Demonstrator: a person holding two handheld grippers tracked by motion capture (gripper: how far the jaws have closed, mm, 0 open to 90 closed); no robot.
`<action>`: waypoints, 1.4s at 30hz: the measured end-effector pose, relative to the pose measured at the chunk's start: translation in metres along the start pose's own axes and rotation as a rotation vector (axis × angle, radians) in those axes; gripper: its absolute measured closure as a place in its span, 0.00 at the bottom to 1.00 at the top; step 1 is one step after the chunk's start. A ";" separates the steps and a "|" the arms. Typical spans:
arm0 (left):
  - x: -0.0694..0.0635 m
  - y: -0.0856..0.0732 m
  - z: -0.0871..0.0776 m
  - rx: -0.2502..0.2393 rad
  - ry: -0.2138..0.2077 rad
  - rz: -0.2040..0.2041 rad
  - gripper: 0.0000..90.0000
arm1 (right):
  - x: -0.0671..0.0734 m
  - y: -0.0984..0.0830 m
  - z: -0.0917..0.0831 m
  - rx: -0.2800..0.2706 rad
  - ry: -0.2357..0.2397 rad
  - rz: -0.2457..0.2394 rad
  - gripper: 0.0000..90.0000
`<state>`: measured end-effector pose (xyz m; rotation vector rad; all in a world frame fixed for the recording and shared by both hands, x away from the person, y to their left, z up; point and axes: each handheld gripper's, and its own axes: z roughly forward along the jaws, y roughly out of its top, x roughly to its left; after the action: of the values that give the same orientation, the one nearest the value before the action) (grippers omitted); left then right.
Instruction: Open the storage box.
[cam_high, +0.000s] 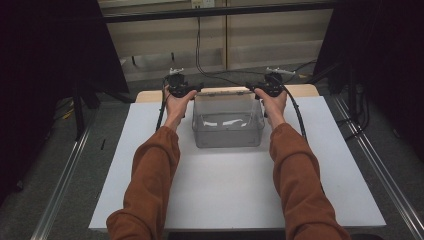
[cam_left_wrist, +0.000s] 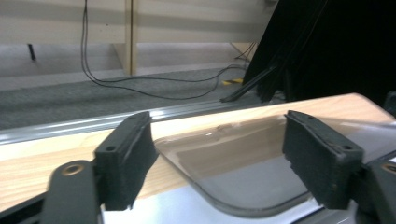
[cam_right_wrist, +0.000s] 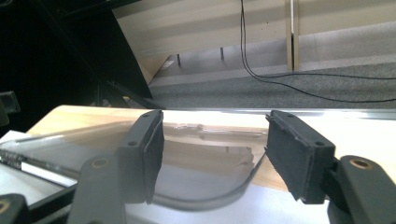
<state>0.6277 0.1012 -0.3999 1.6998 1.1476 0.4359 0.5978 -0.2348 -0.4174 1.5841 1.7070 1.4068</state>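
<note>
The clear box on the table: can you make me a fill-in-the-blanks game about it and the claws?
1. The clear box stands on a ____ board.
2. The left claw and the right claw are at the box's two far ____.
3. Both claws' jaws stand ____, not pressing the box.

Missing words: white; corners; open

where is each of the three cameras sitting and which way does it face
High view: fixed above the person's side, facing forward and down on the white table; both forearms, left gripper and right gripper at the clear plastic bin.
Left gripper view: rides that gripper, looking between its open black jaws at the bin's rounded rim corner, floor beyond.
Right gripper view: rides that gripper, looking between its open jaws at the opposite rim corner.
Shared: both gripper views show the bin's rim and the table's wooden edge.
</note>
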 end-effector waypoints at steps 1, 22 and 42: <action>0.000 0.000 0.000 0.000 0.000 0.000 0.25 | 0.000 0.000 0.000 0.000 0.000 0.000 0.40; -0.020 -0.016 -0.014 -0.026 -0.061 0.131 0.05 | 0.010 -0.004 -0.028 -0.079 0.011 -0.131 0.10; -0.026 -0.034 -0.057 -0.161 -0.051 0.156 0.05 | 0.028 -0.019 -0.063 -0.168 -0.044 -0.257 0.03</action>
<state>0.5574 0.1110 -0.3986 1.6554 0.9209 0.5635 0.5294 -0.2307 -0.3993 1.2483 1.6516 1.3369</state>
